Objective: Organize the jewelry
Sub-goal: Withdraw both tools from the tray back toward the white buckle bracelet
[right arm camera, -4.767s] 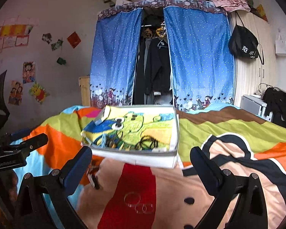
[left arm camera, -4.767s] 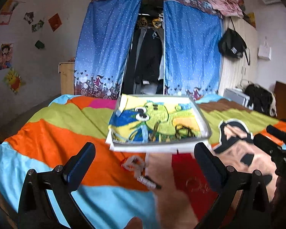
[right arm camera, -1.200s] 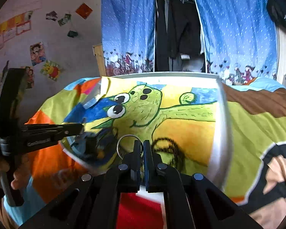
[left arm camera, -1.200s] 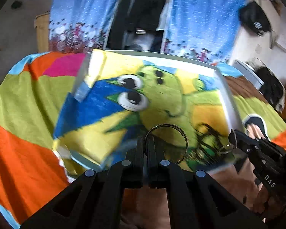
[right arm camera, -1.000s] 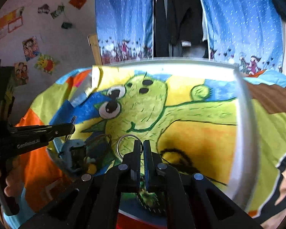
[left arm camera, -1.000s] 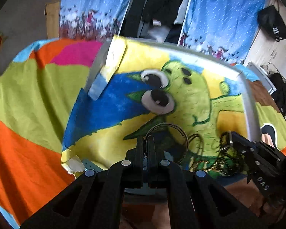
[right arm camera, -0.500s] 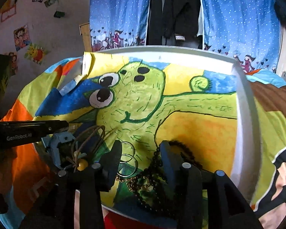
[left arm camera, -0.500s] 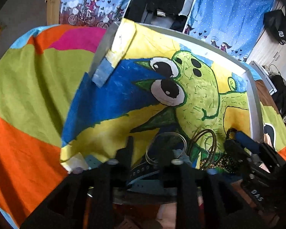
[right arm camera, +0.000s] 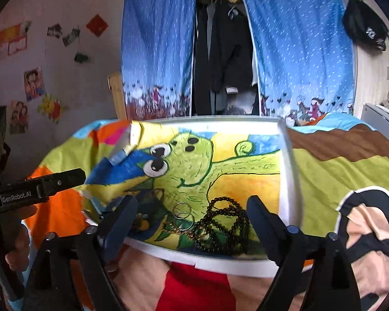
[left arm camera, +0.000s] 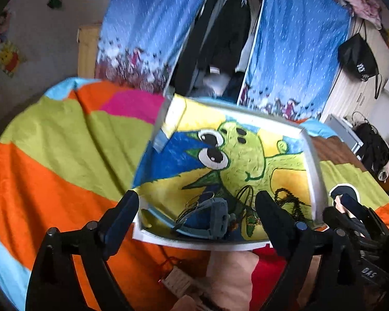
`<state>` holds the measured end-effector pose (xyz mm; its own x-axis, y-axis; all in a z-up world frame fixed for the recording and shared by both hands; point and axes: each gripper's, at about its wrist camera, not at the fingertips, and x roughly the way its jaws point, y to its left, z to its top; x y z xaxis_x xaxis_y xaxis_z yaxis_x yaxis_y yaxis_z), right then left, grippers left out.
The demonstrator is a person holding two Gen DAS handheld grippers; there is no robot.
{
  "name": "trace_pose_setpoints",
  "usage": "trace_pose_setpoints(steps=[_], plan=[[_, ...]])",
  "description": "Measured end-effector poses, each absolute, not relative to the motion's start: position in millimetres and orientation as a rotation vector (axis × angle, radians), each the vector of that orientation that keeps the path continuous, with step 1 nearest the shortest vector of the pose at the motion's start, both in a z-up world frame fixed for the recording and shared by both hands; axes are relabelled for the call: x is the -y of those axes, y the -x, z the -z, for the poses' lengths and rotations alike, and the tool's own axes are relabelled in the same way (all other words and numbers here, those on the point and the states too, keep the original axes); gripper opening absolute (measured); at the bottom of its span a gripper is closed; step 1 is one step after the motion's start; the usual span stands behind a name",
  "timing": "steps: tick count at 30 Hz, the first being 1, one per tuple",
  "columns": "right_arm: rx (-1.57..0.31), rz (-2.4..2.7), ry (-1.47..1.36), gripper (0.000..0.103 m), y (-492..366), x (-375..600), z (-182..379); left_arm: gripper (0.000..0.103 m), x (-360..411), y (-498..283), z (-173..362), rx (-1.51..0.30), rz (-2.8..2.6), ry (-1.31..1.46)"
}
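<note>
A white-rimmed tray [left arm camera: 312, 160] lined with a green cartoon drawing lies on the bed. At its near end lie a blue watch [left arm camera: 211, 217], thin hoops [left arm camera: 246, 194] and a black bead necklace [left arm camera: 290, 202]. My left gripper [left arm camera: 197, 215] hovers just short of the tray's near edge, its jaws opening, with nothing pinched between them. In the right wrist view the tray [right arm camera: 285, 168] holds silver rings [right arm camera: 182, 215] beside the black bead necklace [right arm camera: 220, 223]. My right gripper [right arm camera: 192, 220] is over them, jaws opening and holding nothing. The left gripper [right arm camera: 39, 189] shows at the left.
The tray rests on a striped, many-coloured bedspread [left arm camera: 64, 155]. A red thread and a small white object [left arm camera: 176, 280] lie on the bedspread below the tray. Blue curtains [right arm camera: 158, 51] and hanging dark clothes stand behind the bed. A hand [right arm camera: 15, 233] holds the left tool.
Both grippers were shut on metal rings over the tray. They have opened wide, the rings now lie in the tray, and both grippers have drawn back and upward.
</note>
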<state>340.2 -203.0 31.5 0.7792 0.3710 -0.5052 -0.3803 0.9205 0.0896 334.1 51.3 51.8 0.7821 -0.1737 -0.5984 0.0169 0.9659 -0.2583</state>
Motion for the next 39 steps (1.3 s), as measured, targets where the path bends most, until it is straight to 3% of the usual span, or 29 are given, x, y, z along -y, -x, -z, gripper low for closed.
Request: trace_pose_setpoints(steps=[1, 3, 10, 21, 39], plan=[[-0.533, -0.412, 0.008, 0.096, -332.3, 206.5, -34.9, 0.089, -51.3, -323.6, -56.8, -0.642, 0.101, 0.239], [-0.515, -0.415, -0.006, 0.1, -317.0, 211.4, -40.7, 0.102, -50.3, -305.6, -64.9, -0.601, 0.099, 0.222], [-0.426, -0.399, -0.002, 0.103, -258.0, 220.8, -52.8, 0.102, -41.7, -245.4, -77.9, -0.497, 0.114, 0.137], [-0.395, -0.377, 0.015, 0.103, -181.5, 220.8, -35.6, 0.102, -43.2, -167.0, -42.6, -0.505, 0.133, 0.059], [-0.653, -0.346, 0.043, 0.103, -156.8, 215.5, 57.5, 0.102, -65.0, -118.5, 51.0, -0.713, 0.091, 0.021]])
